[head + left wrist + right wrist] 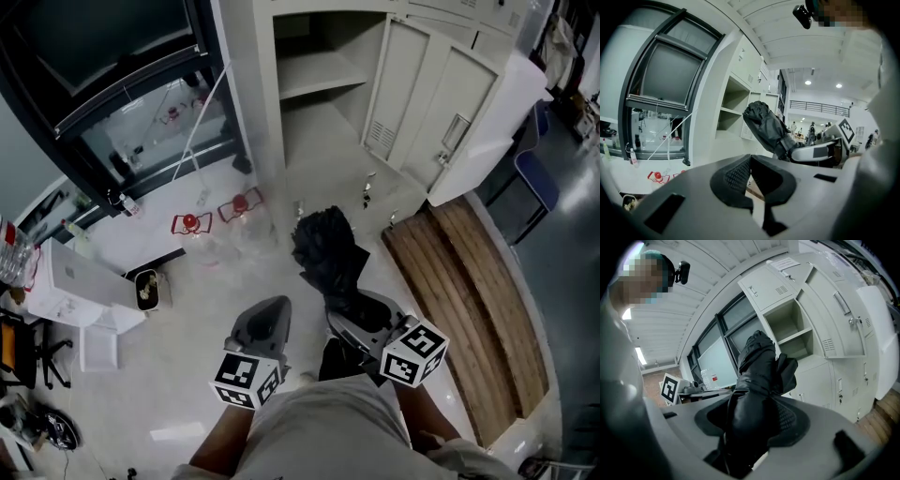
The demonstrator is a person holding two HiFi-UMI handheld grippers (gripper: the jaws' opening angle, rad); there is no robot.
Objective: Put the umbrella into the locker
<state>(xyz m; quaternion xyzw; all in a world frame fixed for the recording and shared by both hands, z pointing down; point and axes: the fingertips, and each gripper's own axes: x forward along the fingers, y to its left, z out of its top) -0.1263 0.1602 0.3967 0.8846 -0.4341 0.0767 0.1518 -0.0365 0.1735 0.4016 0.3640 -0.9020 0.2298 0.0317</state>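
Observation:
A folded black umbrella [330, 251] sticks forward out of my right gripper [361, 317], which is shut on it; in the right gripper view the umbrella [757, 380] fills the space between the jaws [754, 420]. The open locker [323, 84] stands ahead, its door [487, 122] swung out to the right, with a shelf [314, 73] and bare compartments. My left gripper [264, 323] hangs beside the right one, shut and holding nothing; the left gripper view shows its pads [740, 176] pressed together, the umbrella [766, 129] to its right, and the locker [733, 110] beyond.
A wooden bench [469, 300] lies on the floor to the right of the locker. A dark-framed window [103, 75] is at the left, with red-and-white items [216, 216] and a small bin [147, 289] on the floor below it. Blue chairs [534, 178] stand at the far right.

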